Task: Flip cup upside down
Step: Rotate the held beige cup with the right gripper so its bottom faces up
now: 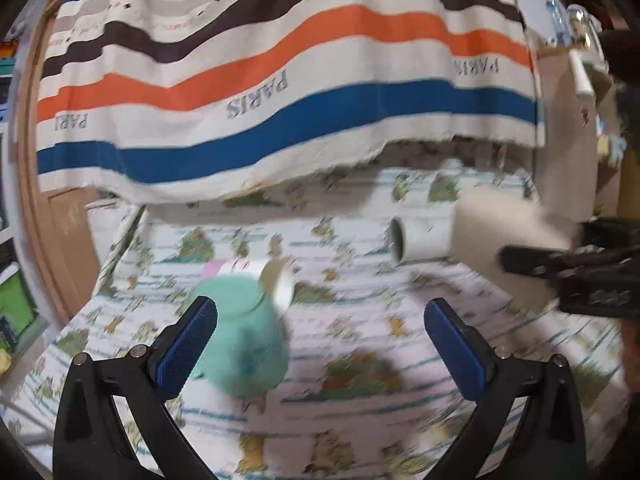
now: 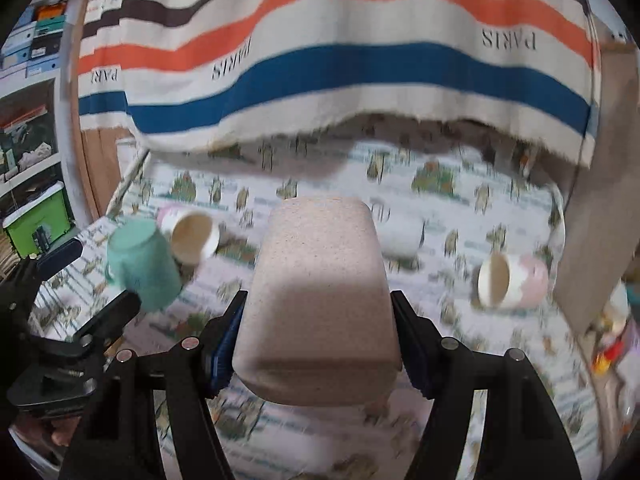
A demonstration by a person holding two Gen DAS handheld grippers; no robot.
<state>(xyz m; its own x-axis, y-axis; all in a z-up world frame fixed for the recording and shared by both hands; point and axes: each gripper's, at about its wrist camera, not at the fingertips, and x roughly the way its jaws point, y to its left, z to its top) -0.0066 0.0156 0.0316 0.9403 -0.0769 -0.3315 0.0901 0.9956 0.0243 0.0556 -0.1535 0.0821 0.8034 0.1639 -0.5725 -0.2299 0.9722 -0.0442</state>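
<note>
**Desk:** What does the frame show, biggest thing first?

**Photographer:** A striped cloth (image 2: 340,64) printed "PARIS" hangs over a table under a patterned tablecloth (image 1: 360,412). In the right wrist view, the right gripper (image 2: 316,332) has its jaws clenched on the sides of a speckled beige cup (image 2: 320,296), lifted off the table. Its flat closed end faces the camera side, low in the frame; the mouth is not visible, so I cannot say exactly how far it has turned.

**Desk:** And the other hand?

**Photographer:** The left gripper (image 1: 320,340) hangs with jaws spread wide, grasping nothing. A mint green cup (image 1: 244,336) stands bottom-up on the cloth just beside its left finger, seemingly already flipped.

**Desk:** So how far along?

**Photographer:** My reading: one cup done, the beige one mid-carry, yet to be set down mouth-first. Three more lie on their sides: a white cup (image 2: 400,236) behind the beige one, a cream-and-pink cup (image 2: 508,280) to the right, and a pink-based cup (image 2: 192,236) touching or just behind the green one.

**Desk:** What can't you make out?

**Photographer:** Motion blur smears both views. The green cup's handle is barely readable, and clutter at the far right edge is unidentifiable.
</note>
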